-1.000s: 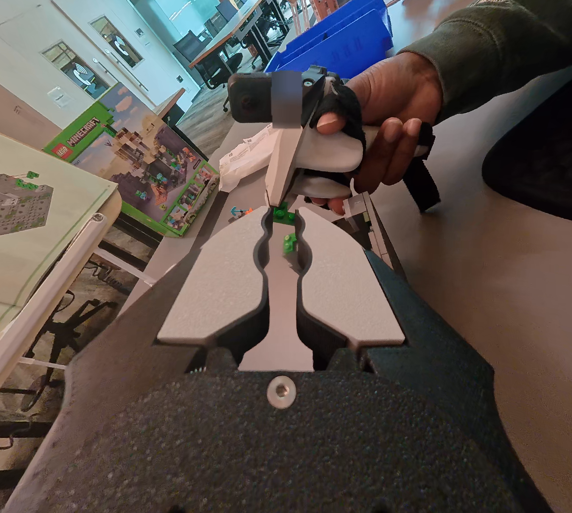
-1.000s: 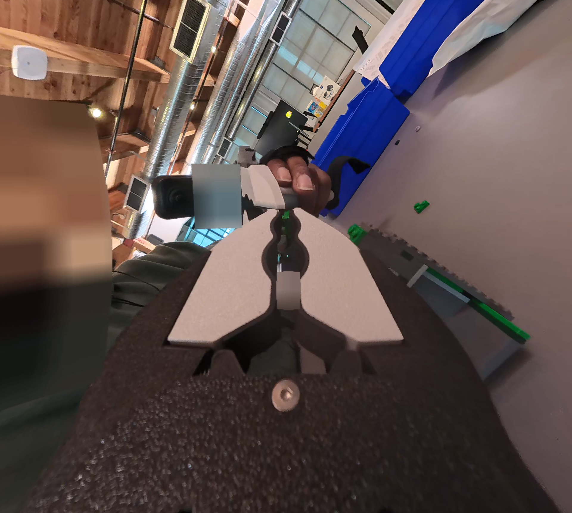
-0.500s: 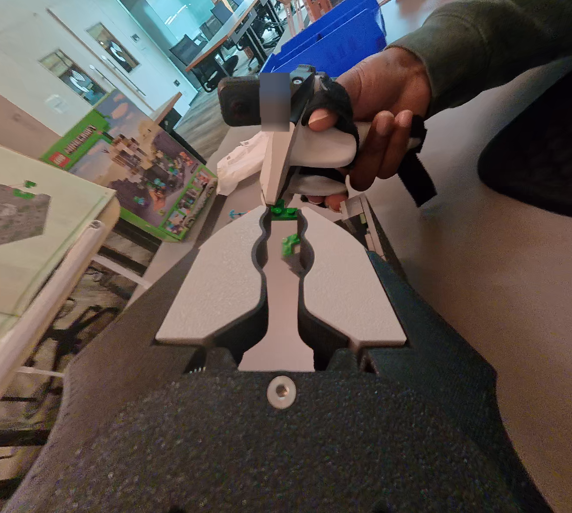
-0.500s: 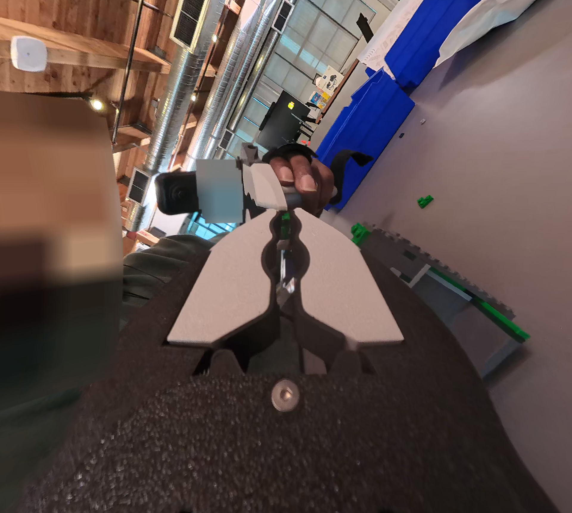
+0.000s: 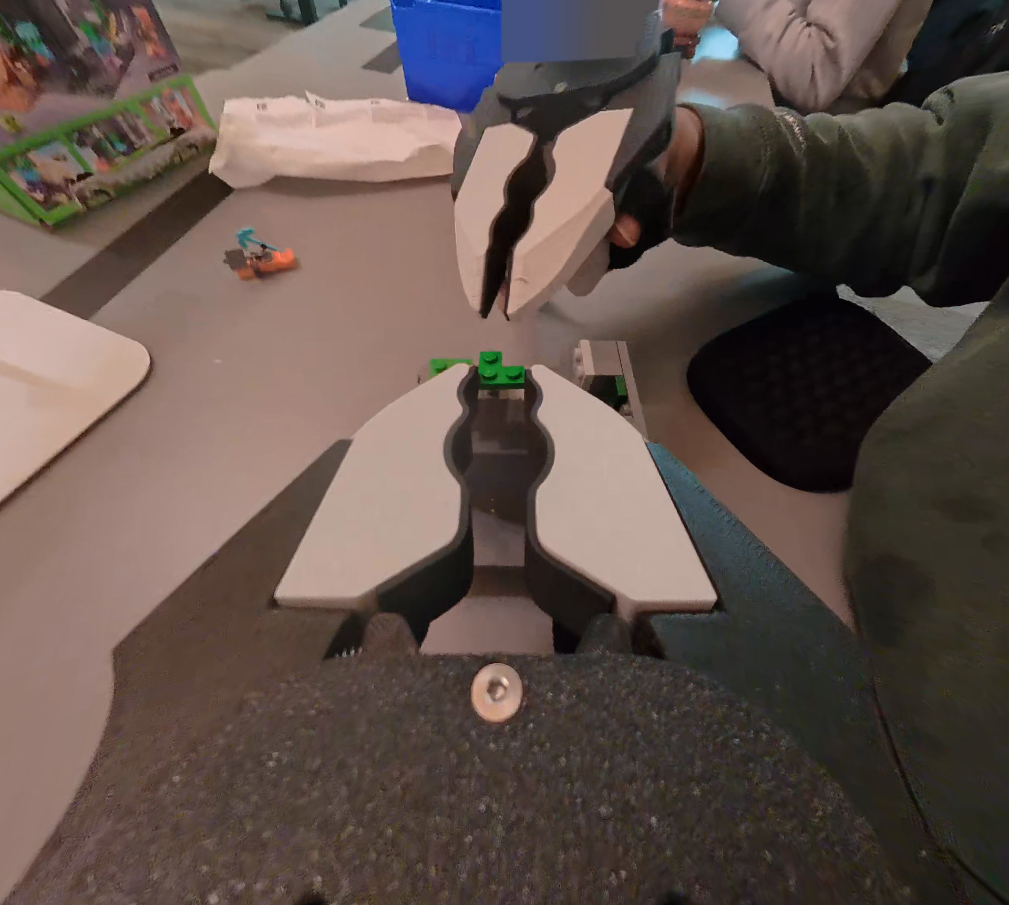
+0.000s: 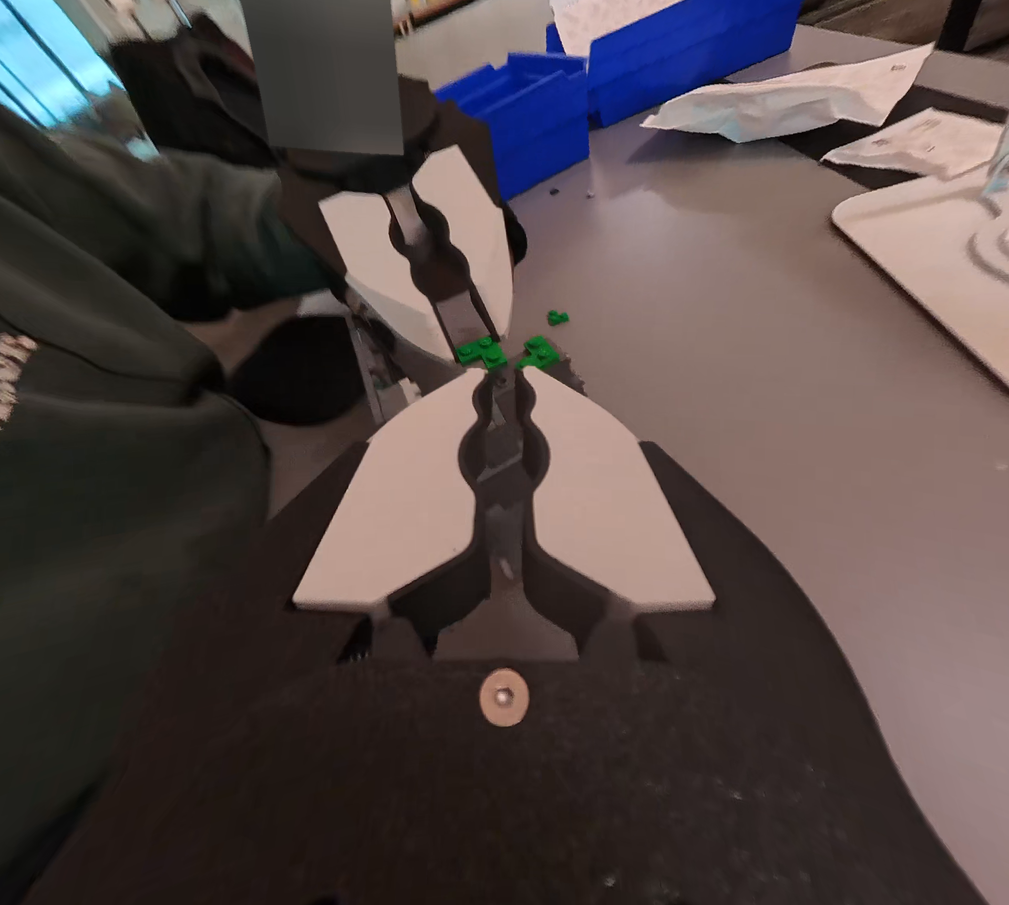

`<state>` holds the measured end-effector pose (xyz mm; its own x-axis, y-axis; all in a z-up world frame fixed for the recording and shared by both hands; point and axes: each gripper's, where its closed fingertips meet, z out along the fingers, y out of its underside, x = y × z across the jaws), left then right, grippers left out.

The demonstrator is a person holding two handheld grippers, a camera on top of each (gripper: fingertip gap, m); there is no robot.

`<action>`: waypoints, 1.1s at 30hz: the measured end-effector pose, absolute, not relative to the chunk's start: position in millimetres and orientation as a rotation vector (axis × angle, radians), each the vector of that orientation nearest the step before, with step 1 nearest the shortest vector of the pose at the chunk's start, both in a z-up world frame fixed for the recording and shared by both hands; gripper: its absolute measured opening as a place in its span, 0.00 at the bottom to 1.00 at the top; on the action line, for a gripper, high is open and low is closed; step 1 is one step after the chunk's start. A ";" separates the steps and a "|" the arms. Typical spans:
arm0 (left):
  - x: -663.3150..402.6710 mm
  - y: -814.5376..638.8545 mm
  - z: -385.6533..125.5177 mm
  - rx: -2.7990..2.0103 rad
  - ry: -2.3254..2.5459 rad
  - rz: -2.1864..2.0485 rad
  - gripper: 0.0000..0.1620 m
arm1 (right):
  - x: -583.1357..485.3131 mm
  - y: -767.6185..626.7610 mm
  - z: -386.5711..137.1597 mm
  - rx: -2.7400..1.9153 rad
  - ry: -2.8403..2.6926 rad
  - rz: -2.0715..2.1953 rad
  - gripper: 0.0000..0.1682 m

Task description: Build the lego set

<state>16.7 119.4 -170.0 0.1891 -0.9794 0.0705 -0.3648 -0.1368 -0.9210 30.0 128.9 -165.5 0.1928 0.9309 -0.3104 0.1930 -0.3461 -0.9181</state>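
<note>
Left wrist view: left tongs (image 5: 499, 376) grip green corner plate (image 5: 499, 372).

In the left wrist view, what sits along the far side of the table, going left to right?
Lego box → white paper bag → blue bin → the right hand-held gripper, hanging above the green corner plate.
</note>
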 end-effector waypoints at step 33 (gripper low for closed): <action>17.3 118.8 -176.5 -1.696 1.370 -0.897 0.10 | 18.0 126.7 -177.0 -1.617 -1.629 0.734 0.02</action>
<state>17.3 118.8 -176.5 0.1757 -0.9828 0.0574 -0.4453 -0.1313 -0.8857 18.0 126.7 -177.0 0.0411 0.9946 0.0949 0.5876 0.0527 -0.8074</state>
